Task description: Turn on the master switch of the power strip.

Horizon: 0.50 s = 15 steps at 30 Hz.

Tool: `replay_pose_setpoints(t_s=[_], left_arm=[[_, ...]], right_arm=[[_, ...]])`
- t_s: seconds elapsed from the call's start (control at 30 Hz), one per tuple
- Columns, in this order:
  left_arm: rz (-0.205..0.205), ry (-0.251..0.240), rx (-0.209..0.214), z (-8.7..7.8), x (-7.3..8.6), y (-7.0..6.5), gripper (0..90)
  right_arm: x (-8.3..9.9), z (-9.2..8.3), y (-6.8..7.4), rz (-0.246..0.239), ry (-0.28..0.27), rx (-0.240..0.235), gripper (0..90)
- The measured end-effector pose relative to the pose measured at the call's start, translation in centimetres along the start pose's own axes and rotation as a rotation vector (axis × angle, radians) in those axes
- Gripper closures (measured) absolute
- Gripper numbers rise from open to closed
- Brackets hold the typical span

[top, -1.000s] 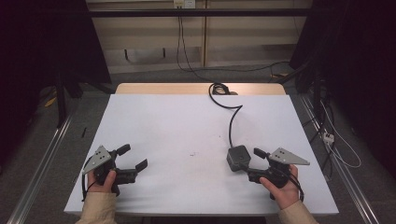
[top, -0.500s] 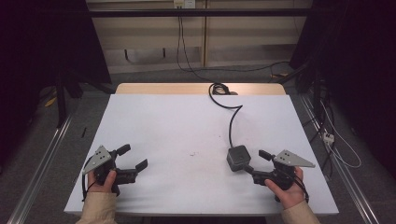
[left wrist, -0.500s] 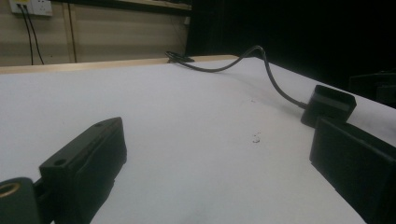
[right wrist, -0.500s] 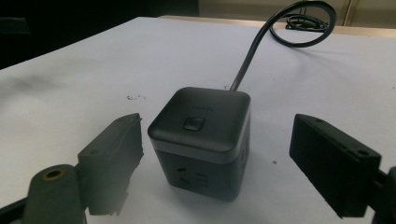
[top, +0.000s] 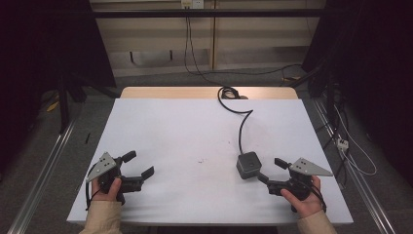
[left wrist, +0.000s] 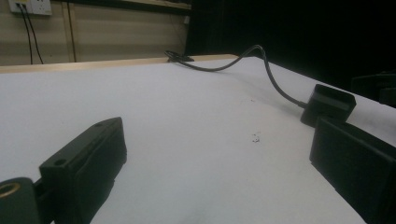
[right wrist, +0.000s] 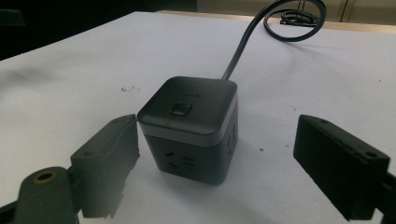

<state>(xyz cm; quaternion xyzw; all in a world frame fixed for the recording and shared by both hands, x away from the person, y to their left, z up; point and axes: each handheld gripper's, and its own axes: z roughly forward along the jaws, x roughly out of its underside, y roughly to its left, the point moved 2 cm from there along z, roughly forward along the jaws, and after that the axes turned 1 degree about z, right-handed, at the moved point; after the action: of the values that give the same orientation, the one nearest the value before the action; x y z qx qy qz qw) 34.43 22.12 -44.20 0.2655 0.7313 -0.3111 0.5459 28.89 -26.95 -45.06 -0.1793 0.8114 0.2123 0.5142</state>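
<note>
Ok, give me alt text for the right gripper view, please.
A dark cube power socket sits on the white table between the right gripper's open black jaws, neither touching it. Its black cable runs back to a coil near the far edge.

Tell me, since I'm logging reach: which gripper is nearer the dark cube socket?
Right. The right gripper stands open just beside the cube socket; the left gripper is far across the table.

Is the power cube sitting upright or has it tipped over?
Upright: the power cube rests flat on the table, its button face up and sockets on the sides, cable leaving its far side.
</note>
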Motion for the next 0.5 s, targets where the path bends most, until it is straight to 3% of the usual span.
replay_pose_setpoints(t_s=[0.5], left_arm=[[-0.005, -0.001, 0.0, 0.04, 0.06, 0.02, 3.4]], right_arm=[[0.53, -0.8, -0.91, 0.004, 0.018, 0.012, 12.7]])
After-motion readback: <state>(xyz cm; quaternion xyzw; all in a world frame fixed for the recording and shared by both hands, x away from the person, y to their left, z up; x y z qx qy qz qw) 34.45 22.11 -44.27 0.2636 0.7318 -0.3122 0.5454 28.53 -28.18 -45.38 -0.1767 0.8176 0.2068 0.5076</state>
